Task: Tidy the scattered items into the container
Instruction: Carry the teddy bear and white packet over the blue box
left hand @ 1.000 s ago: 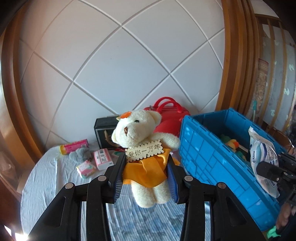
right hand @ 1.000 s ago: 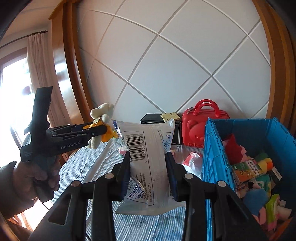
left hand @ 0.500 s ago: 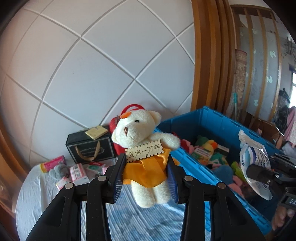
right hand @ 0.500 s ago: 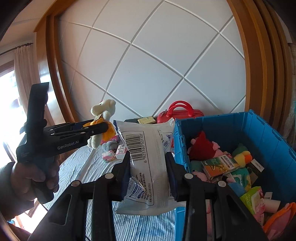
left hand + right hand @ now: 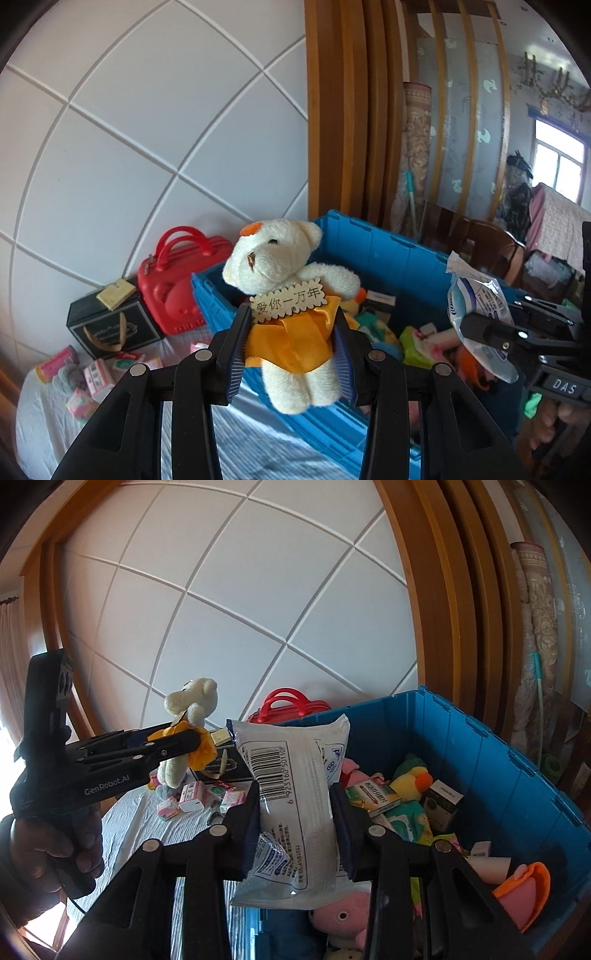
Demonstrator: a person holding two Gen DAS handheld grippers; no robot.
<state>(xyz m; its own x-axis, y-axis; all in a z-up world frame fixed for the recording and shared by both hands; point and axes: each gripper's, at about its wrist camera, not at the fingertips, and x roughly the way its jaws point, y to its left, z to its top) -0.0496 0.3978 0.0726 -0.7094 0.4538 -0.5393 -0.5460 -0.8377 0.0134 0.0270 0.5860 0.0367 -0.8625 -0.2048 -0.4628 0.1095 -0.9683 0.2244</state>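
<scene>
Gripping soft, light teddy bear (image 5: 291, 314) at waist, left claw (image 5: 291, 354) clamped; right claw (image 5: 295, 827) pinching crinkly packet (image 5: 295, 794) mid-body, blue crate (image 5: 480, 746) just beyond.

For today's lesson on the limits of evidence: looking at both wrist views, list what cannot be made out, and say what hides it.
- Blue crate bottom, right wrist view: heaped toys cover it.
- White packet brand, right wrist view: only its barcode side faces us; small print too fine.
- Teddy bear sides, left wrist view: left gripper pads cover them.
- Small pink boxes, left wrist view: labels too small.
- Black box, right wrist view: packet and bear block most.
</scene>
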